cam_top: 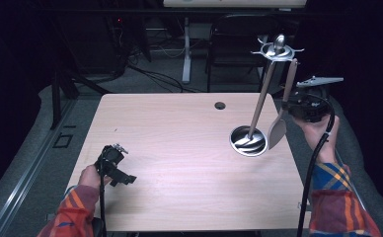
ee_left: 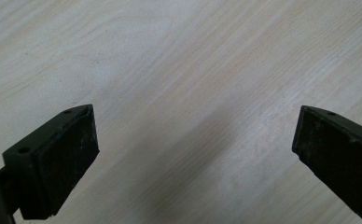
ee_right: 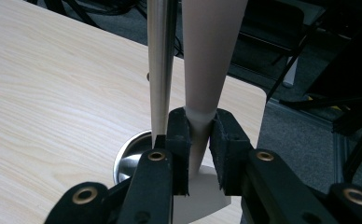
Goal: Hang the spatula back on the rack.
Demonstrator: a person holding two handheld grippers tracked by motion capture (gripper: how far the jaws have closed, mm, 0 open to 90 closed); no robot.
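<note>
A steel utensil stand [cam_top: 248, 140] with a round base and a slanted pole stands at the right of the table, hooks at its top [cam_top: 277, 48]. A beige spatula [cam_top: 278, 129] hangs from a hook beside the pole. My right gripper [cam_top: 289, 104] is shut on the spatula's neck, just above the blade. In the right gripper view the pads [ee_right: 178, 140] press the beige spatula [ee_right: 209, 56] between them, with the steel pole [ee_right: 159, 70] and base [ee_right: 128, 161] just left of it. My left gripper [cam_top: 124, 164] hovers open over the table's front left, with bare wood between its fingers [ee_left: 195, 140].
The light wooden table [cam_top: 179, 148] has a small cable hole [cam_top: 220, 105] near its far edge. A dark chair [cam_top: 239, 34] and a white desk leg [cam_top: 186, 49] stand behind the table. Cables lie on the floor beyond.
</note>
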